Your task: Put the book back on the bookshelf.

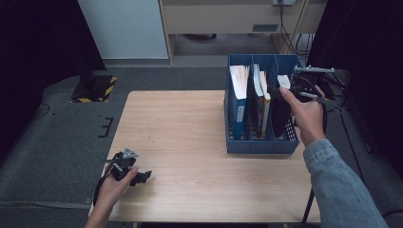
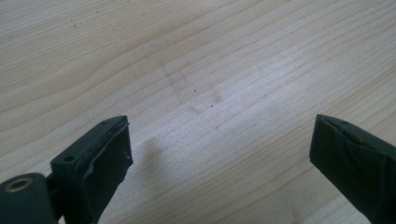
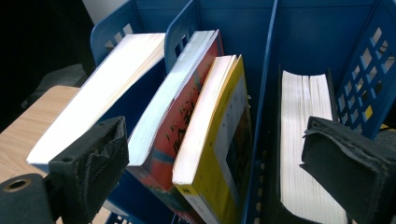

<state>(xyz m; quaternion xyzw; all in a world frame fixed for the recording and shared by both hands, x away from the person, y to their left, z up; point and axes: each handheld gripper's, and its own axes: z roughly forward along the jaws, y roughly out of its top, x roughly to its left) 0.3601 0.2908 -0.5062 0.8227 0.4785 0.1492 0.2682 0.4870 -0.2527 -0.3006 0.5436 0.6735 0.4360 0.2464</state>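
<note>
**Right fingers spread wide at the file rack**

At the far right of the desk [image 1: 190, 142] stands a blue file rack [image 1: 259, 145] with three slots. Its left slot holds a blue-covered book [image 3: 100, 88]; the middle slot holds a red book [image 3: 180, 116] and a yellow book [image 3: 219, 135], both leaning left. The right slot holds a black book [image 3: 303, 140], pages up.

The right gripper [image 1: 285, 92] hovers at the top of the rack over that right slot. Its fingers [image 3: 91, 163] stand wide apart with nothing pressed between them; the black book sits just beside the right-hand finger, and contact there is hard to judge.

The left gripper [image 1: 127, 167] rests low at the near left corner of the desk, well apart from the rack. Its fingers [image 2: 100, 158] are wide too, with bare wood between them.
</note>
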